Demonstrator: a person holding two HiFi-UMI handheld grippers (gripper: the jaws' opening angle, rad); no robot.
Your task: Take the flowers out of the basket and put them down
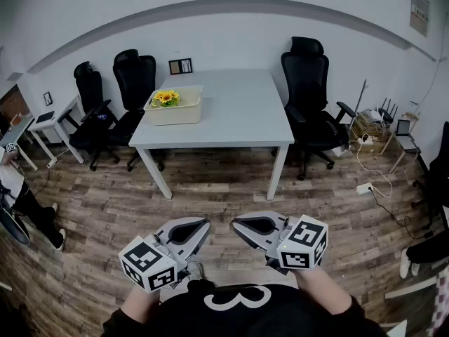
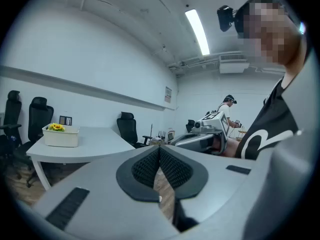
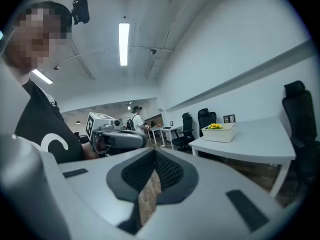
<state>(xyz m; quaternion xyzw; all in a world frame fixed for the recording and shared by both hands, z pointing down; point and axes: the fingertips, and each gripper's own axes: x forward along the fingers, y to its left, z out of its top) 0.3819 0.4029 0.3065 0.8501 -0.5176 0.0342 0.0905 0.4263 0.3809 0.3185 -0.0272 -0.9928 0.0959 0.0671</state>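
A black top (image 1: pixel 235 298) is worn, marked on the chest with a large white curved figure, and its black sleeves are seen at the near edge. A small black camera (image 2: pixel 226 16) is carried on the head. The left gripper (image 1: pixel 202 225) and the right gripper (image 1: pixel 236 224) are shelled in smooth light grey plastic and tapered to a point. Black ribbed pads (image 2: pixel 147 166) are set in dark surrounds. White cubes printed with black square markers are fixed on them: the left cube (image 1: pixel 147 264) and the right cube (image 1: pixel 303 243).
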